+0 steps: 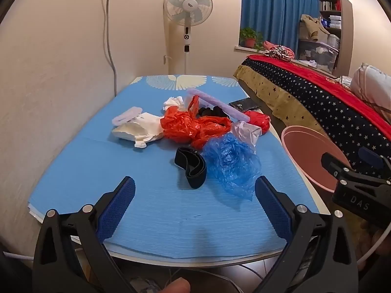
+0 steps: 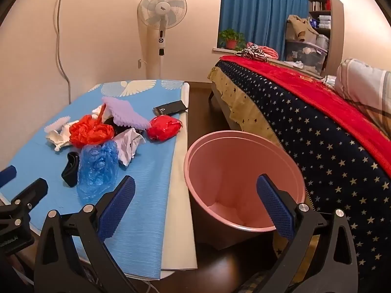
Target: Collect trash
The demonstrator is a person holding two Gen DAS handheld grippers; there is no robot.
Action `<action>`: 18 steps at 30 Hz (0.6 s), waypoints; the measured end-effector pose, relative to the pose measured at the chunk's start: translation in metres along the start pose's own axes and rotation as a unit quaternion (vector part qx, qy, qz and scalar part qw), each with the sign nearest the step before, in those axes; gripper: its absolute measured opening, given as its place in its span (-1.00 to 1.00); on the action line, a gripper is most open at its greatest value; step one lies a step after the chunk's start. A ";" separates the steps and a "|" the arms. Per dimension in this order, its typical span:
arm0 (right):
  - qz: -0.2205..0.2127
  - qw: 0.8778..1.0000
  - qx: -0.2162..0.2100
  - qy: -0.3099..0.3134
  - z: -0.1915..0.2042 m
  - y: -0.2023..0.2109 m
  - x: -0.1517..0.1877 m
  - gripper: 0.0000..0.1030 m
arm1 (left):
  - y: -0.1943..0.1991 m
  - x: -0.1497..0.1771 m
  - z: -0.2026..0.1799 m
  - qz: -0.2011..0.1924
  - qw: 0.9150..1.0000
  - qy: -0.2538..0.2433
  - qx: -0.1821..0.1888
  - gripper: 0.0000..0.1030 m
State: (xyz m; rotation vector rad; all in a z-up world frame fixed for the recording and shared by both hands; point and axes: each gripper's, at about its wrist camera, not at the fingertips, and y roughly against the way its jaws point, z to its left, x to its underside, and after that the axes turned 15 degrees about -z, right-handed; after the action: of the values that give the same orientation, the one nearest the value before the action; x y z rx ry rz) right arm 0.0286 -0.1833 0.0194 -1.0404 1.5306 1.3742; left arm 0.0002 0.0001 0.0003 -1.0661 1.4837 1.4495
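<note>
We see a matt blue table cover (image 1: pixel 158 210) with a fine ribbed texture. On it lie a thin, glossy, crinkled blue plastic bag (image 1: pixel 231 163), a shiny orange-red plastic bag (image 1: pixel 193 128), crumpled white paper (image 1: pixel 139 130), a dull black cloth band (image 1: pixel 191 168) and a bumpy lilac foam strip (image 1: pixel 217 105). The pink bin (image 2: pixel 244 171) looks like smooth plastic with a satin sheen. Both grippers' fingers (image 2: pixel 117 205) carry blue knurled rubbery pads on matt black plastic with bright metal rivets.
</note>
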 end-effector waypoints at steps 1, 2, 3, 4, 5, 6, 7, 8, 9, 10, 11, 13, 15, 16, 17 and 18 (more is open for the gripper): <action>0.003 1.000 0.000 0.001 0.001 0.000 0.001 0.89 | 0.000 0.000 0.000 -0.001 1.000 0.001 0.000 0.85; 0.006 1.000 -0.001 0.003 0.001 0.001 0.003 0.89 | 0.000 0.000 0.000 0.003 1.000 0.002 0.003 0.85; 0.013 1.000 -0.001 0.003 0.005 -0.001 0.001 0.89 | -0.001 0.000 0.000 0.004 1.000 0.003 0.004 0.85; 0.017 1.000 -0.001 0.002 0.008 -0.004 -0.001 0.89 | -0.001 -0.001 0.000 0.005 1.000 0.005 0.005 0.85; 0.010 1.000 -0.010 -0.014 0.001 -0.002 0.001 0.89 | -0.001 -0.001 0.001 0.005 1.000 0.008 0.006 0.85; 0.012 1.000 -0.014 -0.016 0.003 -0.003 -0.001 0.89 | -0.001 -0.001 0.001 0.006 1.000 0.011 0.006 0.85; 0.013 1.000 -0.016 -0.018 0.002 -0.002 -0.001 0.89 | -0.002 -0.001 0.001 0.008 1.000 0.013 0.008 0.85; 0.011 1.000 -0.014 -0.016 0.002 -0.001 -0.003 0.89 | -0.002 -0.001 0.001 0.010 1.000 0.014 0.009 0.85; 0.005 1.000 -0.015 -0.020 -0.002 0.001 0.001 0.89 | -0.003 -0.001 0.001 0.010 1.000 0.016 0.008 0.85; 0.003 1.000 -0.015 -0.018 -0.002 0.002 0.002 0.89 | -0.002 -0.001 0.005 0.004 1.000 0.027 -0.001 0.85; 0.002 1.000 -0.015 -0.020 -0.004 0.002 0.001 0.89 | -0.001 0.000 0.006 0.000 1.000 0.031 -0.004 0.85; 0.007 1.000 -0.016 -0.025 -0.005 0.001 0.000 0.89 | 0.000 0.000 0.005 0.000 1.000 0.029 -0.005 0.85; 0.009 0.999 -0.016 -0.027 -0.005 0.001 0.000 0.89 | 0.001 0.000 0.003 -0.002 1.000 0.028 -0.004 0.85; 0.009 0.999 -0.016 -0.028 -0.005 0.001 0.000 0.89 | 0.002 0.000 0.002 -0.003 1.000 0.027 -0.004 0.85; 0.010 0.999 -0.016 -0.028 -0.005 0.000 -0.001 0.89 | 0.003 0.000 0.001 -0.004 1.000 0.026 -0.004 0.85; 0.010 0.999 -0.017 -0.029 -0.005 0.001 -0.001 0.89 | 0.004 0.000 0.000 -0.005 1.000 0.024 -0.005 0.85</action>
State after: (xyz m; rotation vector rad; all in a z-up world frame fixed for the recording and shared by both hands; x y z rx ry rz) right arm 0.0280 -0.1881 0.0207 -0.9996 1.4843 1.4363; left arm -0.0032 0.0003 0.0019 -1.1204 1.5037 1.4341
